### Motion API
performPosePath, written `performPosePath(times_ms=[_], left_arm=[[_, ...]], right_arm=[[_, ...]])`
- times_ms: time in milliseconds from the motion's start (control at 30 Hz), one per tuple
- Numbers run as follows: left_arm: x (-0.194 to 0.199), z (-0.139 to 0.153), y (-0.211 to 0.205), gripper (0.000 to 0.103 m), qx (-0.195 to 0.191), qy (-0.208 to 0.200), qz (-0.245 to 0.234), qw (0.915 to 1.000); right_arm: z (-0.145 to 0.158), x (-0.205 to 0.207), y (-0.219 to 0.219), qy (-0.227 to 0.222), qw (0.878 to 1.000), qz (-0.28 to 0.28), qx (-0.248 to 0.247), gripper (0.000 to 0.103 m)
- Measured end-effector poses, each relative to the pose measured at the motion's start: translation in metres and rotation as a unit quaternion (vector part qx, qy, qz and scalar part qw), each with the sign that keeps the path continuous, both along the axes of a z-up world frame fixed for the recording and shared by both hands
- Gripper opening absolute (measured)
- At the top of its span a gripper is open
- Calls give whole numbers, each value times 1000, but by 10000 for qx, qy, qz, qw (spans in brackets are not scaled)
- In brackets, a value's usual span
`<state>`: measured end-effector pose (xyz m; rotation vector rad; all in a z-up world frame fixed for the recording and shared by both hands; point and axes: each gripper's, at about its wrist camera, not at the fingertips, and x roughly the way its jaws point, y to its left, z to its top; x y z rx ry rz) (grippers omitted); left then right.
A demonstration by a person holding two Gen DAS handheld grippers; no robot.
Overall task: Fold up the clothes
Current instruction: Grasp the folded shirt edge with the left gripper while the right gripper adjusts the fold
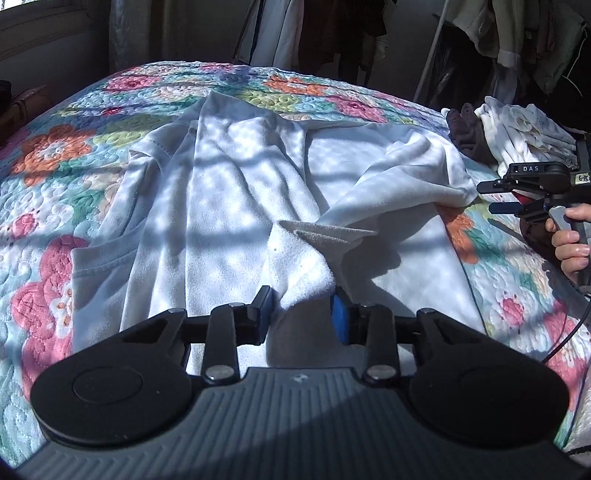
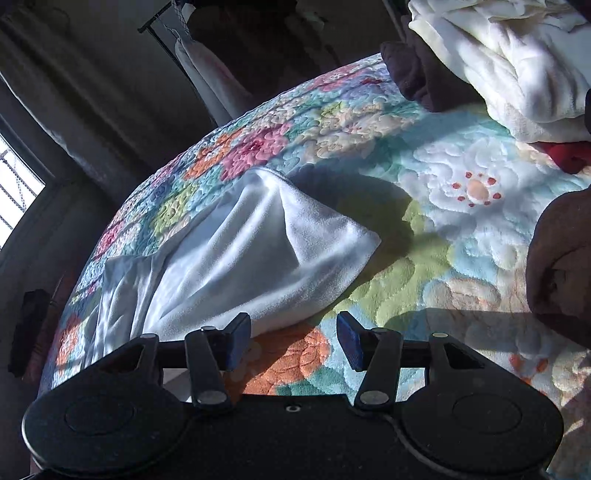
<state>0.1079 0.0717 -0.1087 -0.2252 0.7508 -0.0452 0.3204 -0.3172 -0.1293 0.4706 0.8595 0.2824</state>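
A white garment [image 1: 229, 192] lies crumpled and partly folded on the floral quilt [image 1: 48, 177] of a bed. In the left wrist view my left gripper [image 1: 303, 314] hangs low over its near edge. A bunched fold of the white cloth [image 1: 306, 280] sits between the fingertips, against the right blue pad [image 1: 340, 317], with a thin gap at the left pad, so the jaws stand open. My right gripper [image 2: 293, 341] is open over bare quilt [image 2: 461, 229], with nothing between its fingers. The garment's corner [image 2: 266, 251] lies just ahead and left. A hand [image 1: 569, 240] holds the right gripper [image 1: 487, 197].
A pile of cream clothes [image 2: 517, 62] and a dark brown garment [image 2: 424, 74] sit at the bed's far right, with something red [image 2: 569, 155] beneath. A brown bundle [image 2: 561, 266] lies at the right edge. Hanging clothes [image 1: 517, 33] and a rack stand behind the bed.
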Motion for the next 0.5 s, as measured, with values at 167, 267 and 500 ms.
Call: performPosePath(times_ms=[167,267,500], left_arm=[[-1,-1,10,36,-319,-134,122,9993],[5,0,9,41,-325,-163,61,9993],[13,-4,-4,46,-239,-405,63,9989]], right_arm=[[-17,18,-23,215,9972,-575,433,68],[-29,32,-25,260,9952,-729,594,68],[-31,67,7,39,9999,-12,157,61]])
